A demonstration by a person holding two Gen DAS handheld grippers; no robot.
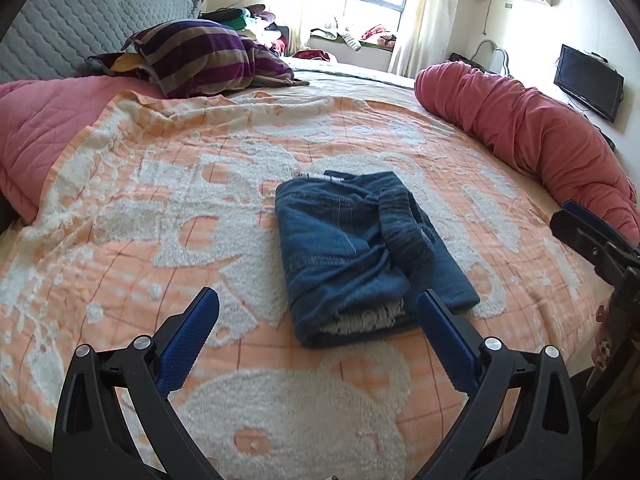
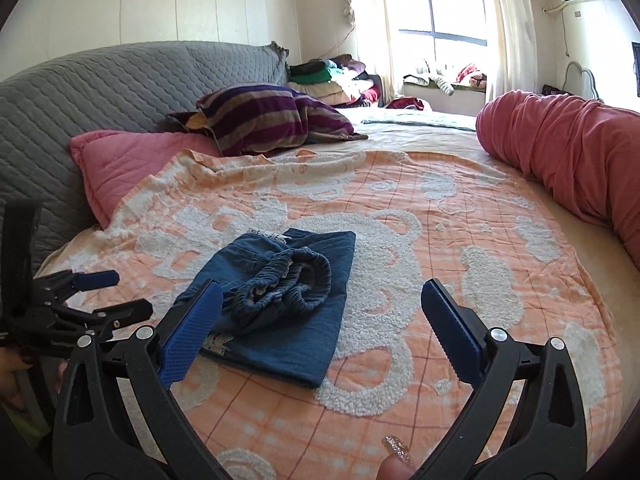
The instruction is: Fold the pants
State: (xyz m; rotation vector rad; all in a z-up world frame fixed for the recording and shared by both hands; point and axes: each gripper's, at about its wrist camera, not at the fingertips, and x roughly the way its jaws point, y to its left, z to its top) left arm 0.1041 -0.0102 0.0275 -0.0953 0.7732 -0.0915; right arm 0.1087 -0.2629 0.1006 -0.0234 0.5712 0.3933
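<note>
Blue denim pants lie folded into a compact bundle on the orange and white blanket, the elastic waistband on top. My left gripper hovers open just in front of the bundle's near edge, nothing between its blue pads. In the right wrist view the same pants sit left of centre, and my right gripper is open above their right side, holding nothing. The left gripper shows at the far left there; the right gripper shows at the right edge of the left wrist view.
A rolled red quilt lies along the bed's right side. A striped pillow, a pink quilted pillow and a grey headboard stand at the back left. Piled clothes sit by the window. A fingertip shows at the bottom.
</note>
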